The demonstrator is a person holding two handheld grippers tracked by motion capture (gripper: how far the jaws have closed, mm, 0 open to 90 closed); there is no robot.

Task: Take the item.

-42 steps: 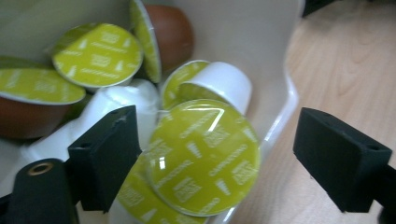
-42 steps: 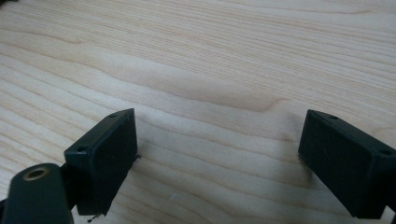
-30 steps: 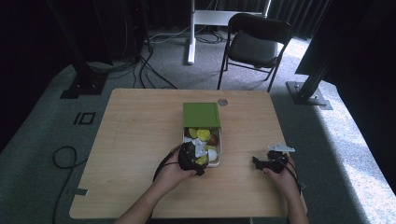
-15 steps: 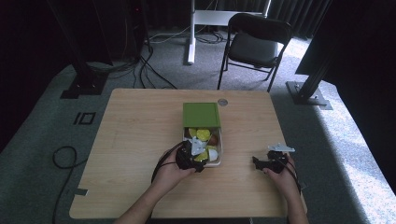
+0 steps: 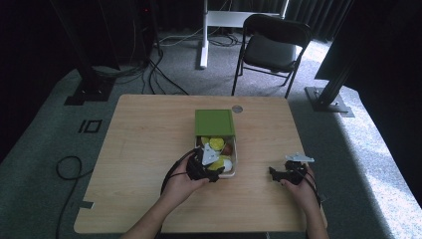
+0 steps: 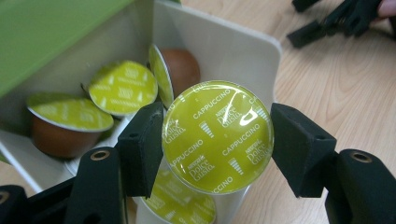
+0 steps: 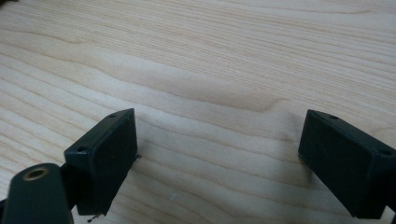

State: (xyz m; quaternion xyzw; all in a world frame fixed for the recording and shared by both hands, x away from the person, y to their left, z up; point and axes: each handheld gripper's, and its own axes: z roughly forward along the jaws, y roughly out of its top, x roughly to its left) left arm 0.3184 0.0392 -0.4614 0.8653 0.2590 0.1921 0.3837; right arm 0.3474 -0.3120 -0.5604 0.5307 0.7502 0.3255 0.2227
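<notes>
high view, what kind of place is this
Probably a lab or studio set up for recording, not a home: a lone wooden table on grey carpet, loose cables across the floor, a black folding chair and dark metal stands around it.

Capsule (image 6: pixel 217 136) lid looking like glossy foil, catching glare w/ printed text. Left gripper (image 6: pixel 217 140) pads showing matt black plastic, slightly grainy. Box (image 6: pixel 243 51) walls reading as smooth off-white plastic, its lid (image 5: pixel 214 122) matt green. Table (image 7: pixel 210 60) showing pale wood grain, satin finish.
</notes>
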